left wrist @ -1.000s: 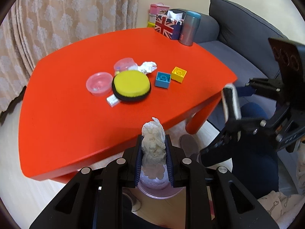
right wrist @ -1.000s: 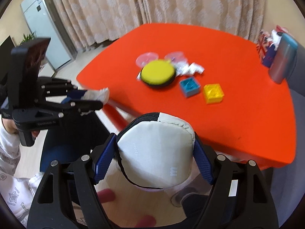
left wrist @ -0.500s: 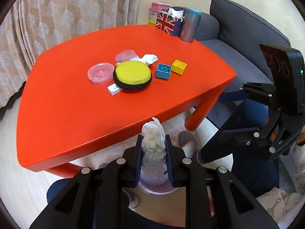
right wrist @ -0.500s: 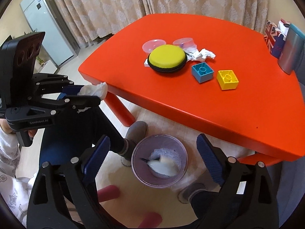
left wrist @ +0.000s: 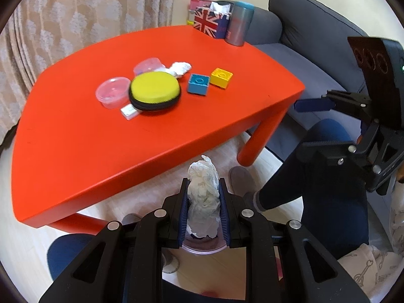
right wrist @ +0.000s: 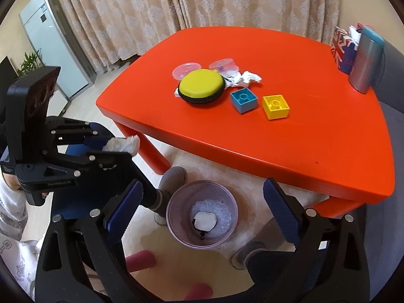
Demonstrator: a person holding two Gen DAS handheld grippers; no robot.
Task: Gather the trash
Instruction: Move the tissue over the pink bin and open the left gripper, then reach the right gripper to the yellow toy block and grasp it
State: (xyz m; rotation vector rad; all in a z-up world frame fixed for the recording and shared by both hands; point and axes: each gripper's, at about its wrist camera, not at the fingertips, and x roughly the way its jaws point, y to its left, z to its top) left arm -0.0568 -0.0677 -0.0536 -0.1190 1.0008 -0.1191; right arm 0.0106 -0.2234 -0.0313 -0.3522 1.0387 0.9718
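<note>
- A crumpled white paper tissue (left wrist: 204,197) is pinched tight between the two blue pads of the left gripper (left wrist: 203,214), with its top sticking up past the fingertips (left wrist: 185,194).
- A bit of a see-through plastic rim is seen just under that tissue.
- The jaws of the right gripper (right wrist: 202,202) are opening, and nothing is held between them.
- Right below them, a round see-through purple trash bin (right wrist: 202,213) is seen on the floor, with a flat white piece of trash (right wrist: 204,221) lying at its bottom.
- The bin is set just in front of the red plastic table (right wrist: 290,136), near a red table leg (right wrist: 153,157).
- Another crumpled white paper (right wrist: 246,78) is left on the table, touching the round yellow zip case (right wrist: 201,85).
- Two clear round plastic tubs (right wrist: 186,70), a blue toy block (right wrist: 243,99) and a yellow toy block (right wrist: 275,106) are also placed near the case.
- A flag-print tissue box (left wrist: 210,24) and a grey tumbler (left wrist: 239,26) are stood at the far table edge, by the grey sofa (left wrist: 315,25).
</note>
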